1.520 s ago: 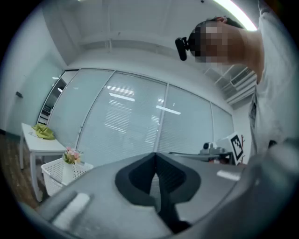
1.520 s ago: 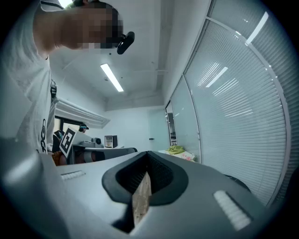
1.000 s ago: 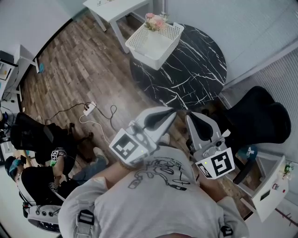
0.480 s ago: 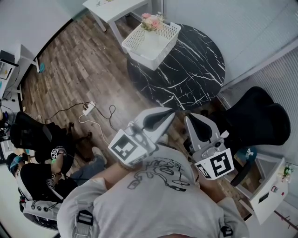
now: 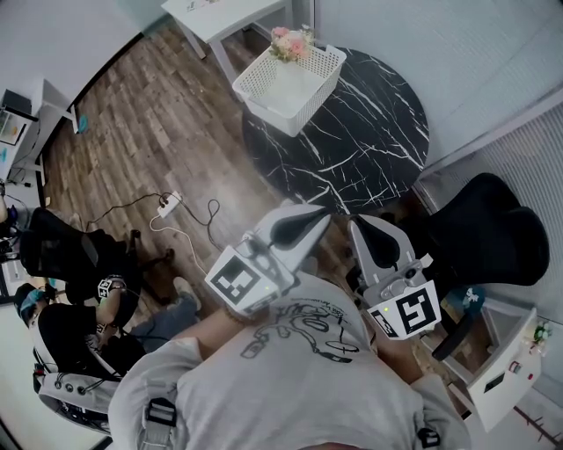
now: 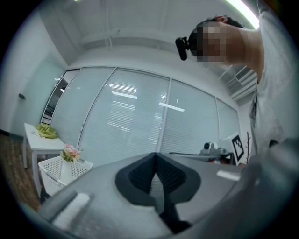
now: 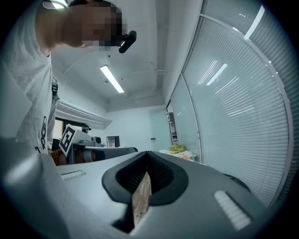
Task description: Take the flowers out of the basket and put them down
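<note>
A small bunch of pink flowers point(image 5: 293, 42) stands in a white vase at the far corner of a white lattice basket point(image 5: 255, 83). The basket rests on the far left edge of a round black marble table point(image 5: 369, 132). My left gripper point(image 5: 324, 214) and right gripper point(image 5: 355, 221) are held side by side close to my chest, well short of the table, both shut and empty. The left gripper view shows the flowers point(image 6: 71, 151) and basket point(image 6: 51, 170) small at the lower left, beyond that gripper's closed tips point(image 6: 155, 156). In the right gripper view the closed tips point(image 7: 147, 155) point at the room.
A white side table point(image 5: 224, 13) stands behind the basket. A black office chair point(image 5: 488, 228) sits to the right of the marble table. A power strip with its cable point(image 5: 171, 204) lies on the wood floor. A seated person point(image 5: 79, 299) is at the left.
Only the head view has drifted slightly. Both grippers remain shut near my chest and the basket has not been touched.
</note>
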